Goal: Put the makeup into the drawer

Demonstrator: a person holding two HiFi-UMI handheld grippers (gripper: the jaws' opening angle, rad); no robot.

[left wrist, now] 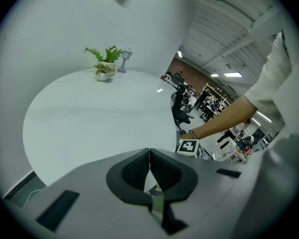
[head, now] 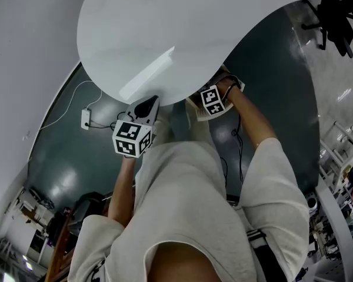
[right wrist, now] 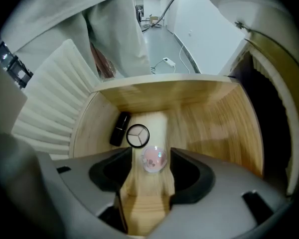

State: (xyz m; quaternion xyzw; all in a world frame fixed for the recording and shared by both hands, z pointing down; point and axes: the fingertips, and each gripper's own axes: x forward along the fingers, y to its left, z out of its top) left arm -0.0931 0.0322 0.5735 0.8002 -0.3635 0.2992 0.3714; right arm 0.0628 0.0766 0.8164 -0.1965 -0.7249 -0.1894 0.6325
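1. OK, my right claw [right wrist: 151,152] points straight down into the open wooden drawer [right wrist: 214,128]. Its jaws are wide apart and the pads press on nothing.
2. The pink round compact [right wrist: 153,159] is between the jaws, clear of both pads. It looks to be lying on the drawer floor, so I judge this drop done.
3. To do it well, lift straight up with the jaws apart. Any sideways drift and a pad clips the compact.
4. My left claw [left wrist: 149,156] has its jaws together and empty, over the white round table [left wrist: 99,118]. Leave it parked.
5. The compact is small, with a clear glossy lid and pink pans inside. Probably light and slippery.
6. A three-section round compact [right wrist: 137,135] sits just beside it at 11 o'clock. A black tube [right wrist: 120,128] lies against that one at 10 o'clock.
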